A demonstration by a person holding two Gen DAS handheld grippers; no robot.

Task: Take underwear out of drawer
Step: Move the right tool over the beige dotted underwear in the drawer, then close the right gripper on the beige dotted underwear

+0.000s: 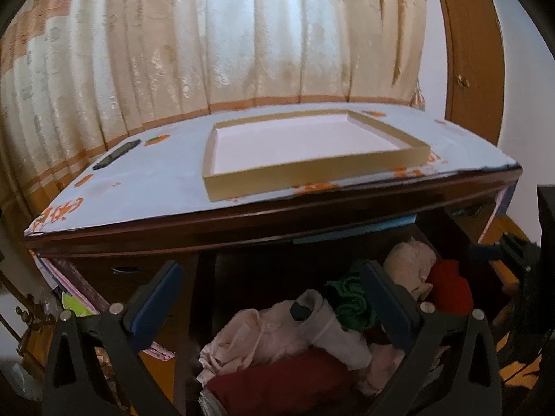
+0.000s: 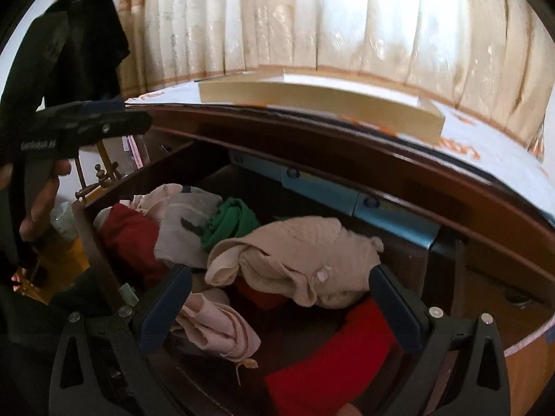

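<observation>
The dark wooden drawer [image 2: 93, 239] stands open under the desk and holds a heap of underwear: beige [image 2: 295, 260], red [image 2: 333, 367], green [image 2: 229, 222], grey [image 2: 187, 228] and pink [image 2: 215, 329] pieces. My right gripper [image 2: 281, 301] is open and empty just above the beige and red pieces. My left gripper [image 1: 270, 298] is open and empty over the drawer's left part, above pink [image 1: 242, 339], white [image 1: 333, 329], green [image 1: 350, 298] and dark red [image 1: 288, 381] pieces. The left gripper also shows in the right wrist view [image 2: 86, 124].
An empty shallow cardboard tray [image 1: 305, 176] lies on the desk top [image 1: 145, 187], which is covered with pale printed paper. A black phone [image 1: 116, 154] lies at its far left. Curtains hang behind. A wooden door [image 1: 471, 52] stands right. Dark clothes [image 2: 76, 45] hang left.
</observation>
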